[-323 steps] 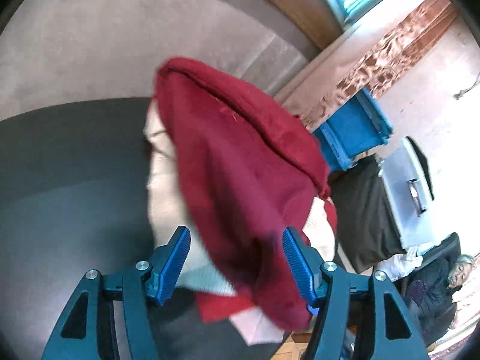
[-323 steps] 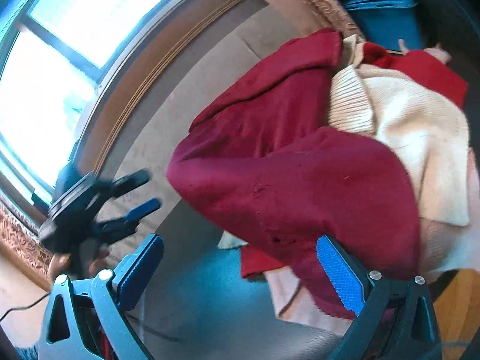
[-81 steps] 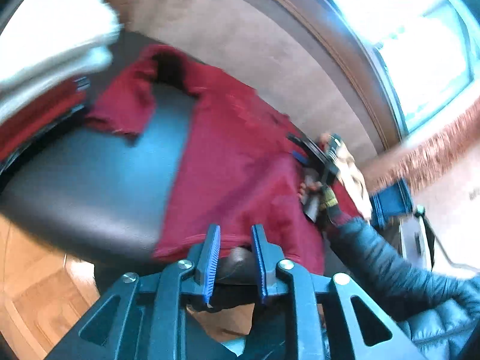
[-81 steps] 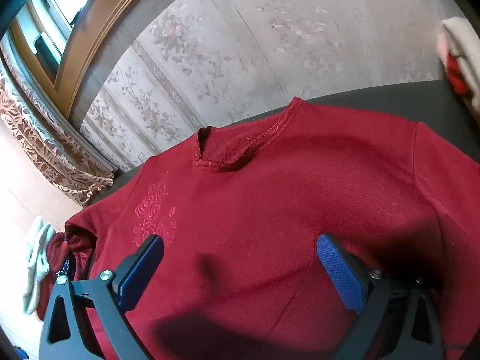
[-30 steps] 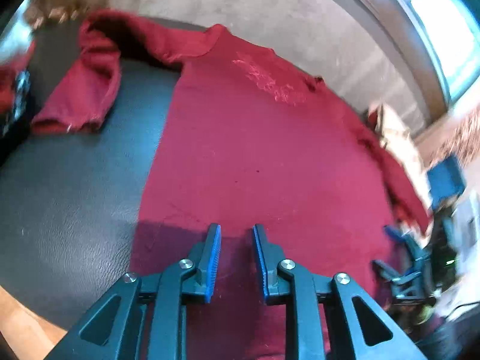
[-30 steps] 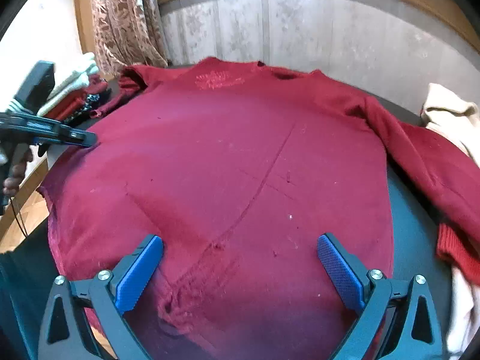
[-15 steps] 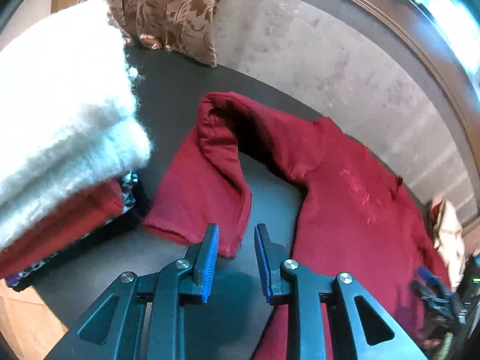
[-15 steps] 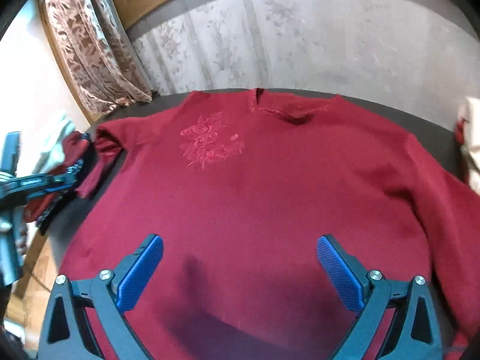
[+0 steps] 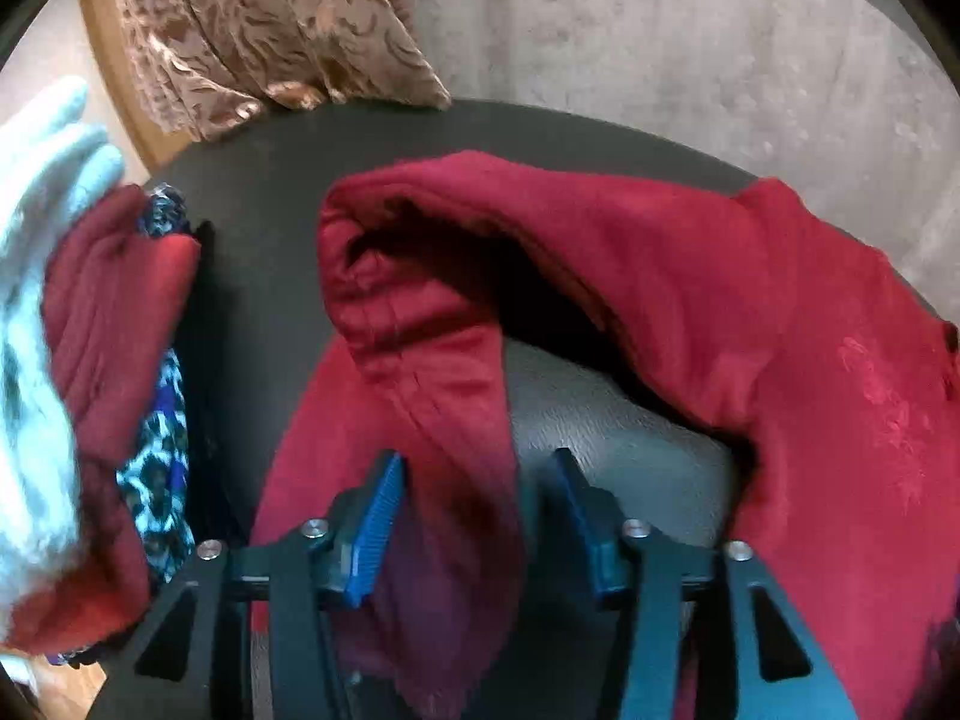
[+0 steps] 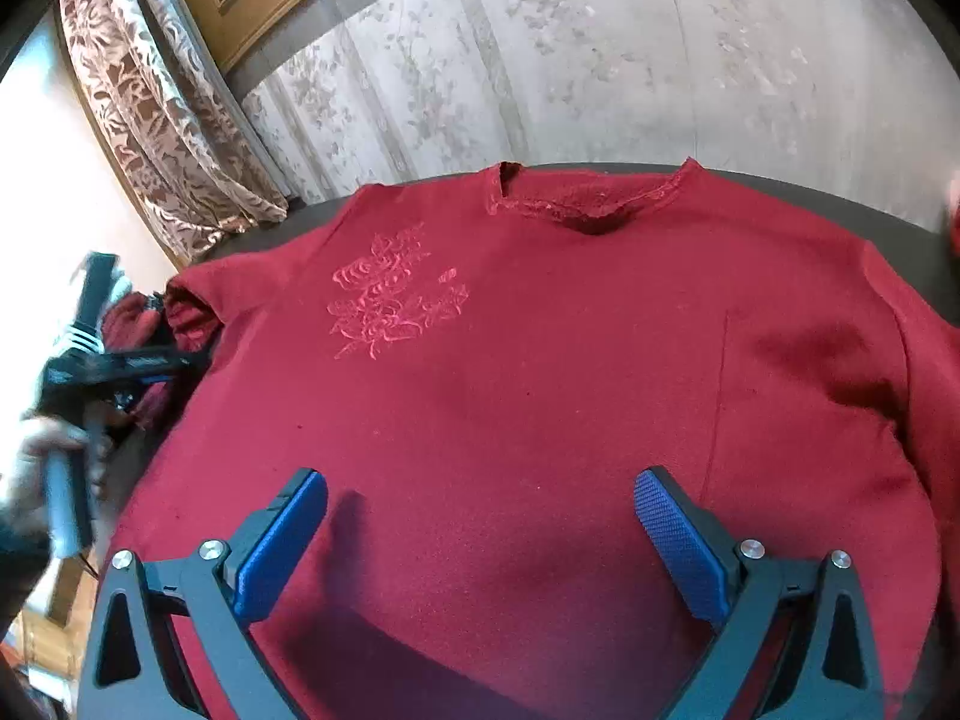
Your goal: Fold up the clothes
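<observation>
Sweater (image 10: 540, 408) on table (image 9: 270, 180), clothes stack (image 9: 90, 360) left (sleeve (image 9: 414, 372) between)

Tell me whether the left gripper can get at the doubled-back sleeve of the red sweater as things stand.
Probably yes. The left gripper is open, with the sleeve lying between its jaws on the dark table. Nothing covers the sleeve; the folded pile sits off to the side.

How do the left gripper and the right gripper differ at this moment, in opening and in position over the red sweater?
The left gripper is partly open, its jaws astride the folded sleeve; the right gripper is wide open, with nothing between its jaws. The left one is at the red sweater's side, the right one over its flat body. Both have blue pads.
</observation>
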`<state>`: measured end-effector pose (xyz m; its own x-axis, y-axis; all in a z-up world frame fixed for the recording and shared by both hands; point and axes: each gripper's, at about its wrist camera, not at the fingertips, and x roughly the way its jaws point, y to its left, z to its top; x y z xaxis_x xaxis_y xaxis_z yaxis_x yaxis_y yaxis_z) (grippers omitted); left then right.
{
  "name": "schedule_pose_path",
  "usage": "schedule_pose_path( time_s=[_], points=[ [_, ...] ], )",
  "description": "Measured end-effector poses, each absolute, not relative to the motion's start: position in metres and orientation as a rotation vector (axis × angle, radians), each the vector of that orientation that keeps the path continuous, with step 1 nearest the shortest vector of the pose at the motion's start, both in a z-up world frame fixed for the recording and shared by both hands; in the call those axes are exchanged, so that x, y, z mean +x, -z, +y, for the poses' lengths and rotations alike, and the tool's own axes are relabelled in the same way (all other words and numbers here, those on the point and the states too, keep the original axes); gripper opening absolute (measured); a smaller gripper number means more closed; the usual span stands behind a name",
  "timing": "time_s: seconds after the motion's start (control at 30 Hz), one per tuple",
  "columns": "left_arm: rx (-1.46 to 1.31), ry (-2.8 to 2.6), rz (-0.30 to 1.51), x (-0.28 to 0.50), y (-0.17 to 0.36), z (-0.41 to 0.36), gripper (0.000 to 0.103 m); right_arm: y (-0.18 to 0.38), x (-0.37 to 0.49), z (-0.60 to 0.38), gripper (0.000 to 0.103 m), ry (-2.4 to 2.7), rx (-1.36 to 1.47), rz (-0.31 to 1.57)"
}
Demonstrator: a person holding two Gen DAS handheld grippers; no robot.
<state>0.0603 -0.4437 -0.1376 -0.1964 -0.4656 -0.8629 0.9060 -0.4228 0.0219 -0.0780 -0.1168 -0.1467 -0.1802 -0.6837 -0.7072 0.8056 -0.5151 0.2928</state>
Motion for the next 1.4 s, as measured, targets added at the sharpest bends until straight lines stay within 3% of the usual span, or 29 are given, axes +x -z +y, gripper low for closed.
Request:
schedule_pose_path(
  time_s=[0.03, 0.1, 0.23, 0.33, 0.43, 0.53, 0.67, 0.8, 0.93, 1.0, 1.2, 1.4],
  points=[
    [1.029, 1.745, 0.663, 0.062, 0.133, -0.453, 0.014, 0.147, -0.078, -0.116, 0.103, 1.859, 1.009, 0.173],
    [0.961, 1.692, 0.689, 0.069, 0.114, -0.474, 0.009, 0.147, -0.078, -0.116, 0.103, 1.857, 1.007, 0.164],
    [0.729, 1.634, 0.636, 0.083, 0.046, -0.509, 0.009, 0.149, -0.080, -0.114, 0.103, 1.850, 1.006, 0.145],
    [0.659, 1.570, 0.608, 0.093, 0.000, -0.531, 0.018, 0.150, -0.083, -0.112, 0.103, 1.843, 1.006, 0.123],
    [0.545, 1.510, 0.709, 0.128, -0.023, -0.537, 0.020, 0.150, -0.085, -0.111, 0.103, 1.838, 1.006, 0.110],
    [0.439, 1.474, 0.674, 0.149, -0.041, -0.521, 0.022, 0.151, -0.087, -0.110, 0.103, 1.835, 1.007, 0.102],
    [0.505, 1.555, 0.641, 0.132, -0.039, -0.519, 0.023, 0.152, -0.089, -0.110, 0.103, 1.834, 1.008, 0.106],
    [0.695, 1.661, 0.439, 0.073, -0.030, -0.515, 0.023, 0.152, -0.089, -0.111, 0.103, 1.838, 1.009, 0.117],
    [0.929, 1.626, 0.591, 0.060, -0.019, -0.571, 0.023, 0.152, -0.090, -0.110, 0.103, 1.831, 1.011, 0.099],
    [0.911, 1.613, 0.737, 0.084, -0.030, -0.596, 0.023, 0.152, -0.091, -0.109, 0.103, 1.828, 1.011, 0.091],
    [0.673, 1.686, 0.906, 0.152, -0.076, -0.609, 0.031, 0.153, -0.091, -0.108, 0.103, 1.823, 1.012, 0.075],
    [0.901, 1.971, 0.915, 0.073, -0.019, -0.572, 0.031, 0.153, -0.090, -0.111, 0.103, 1.831, 1.018, 0.101]
  ],
)
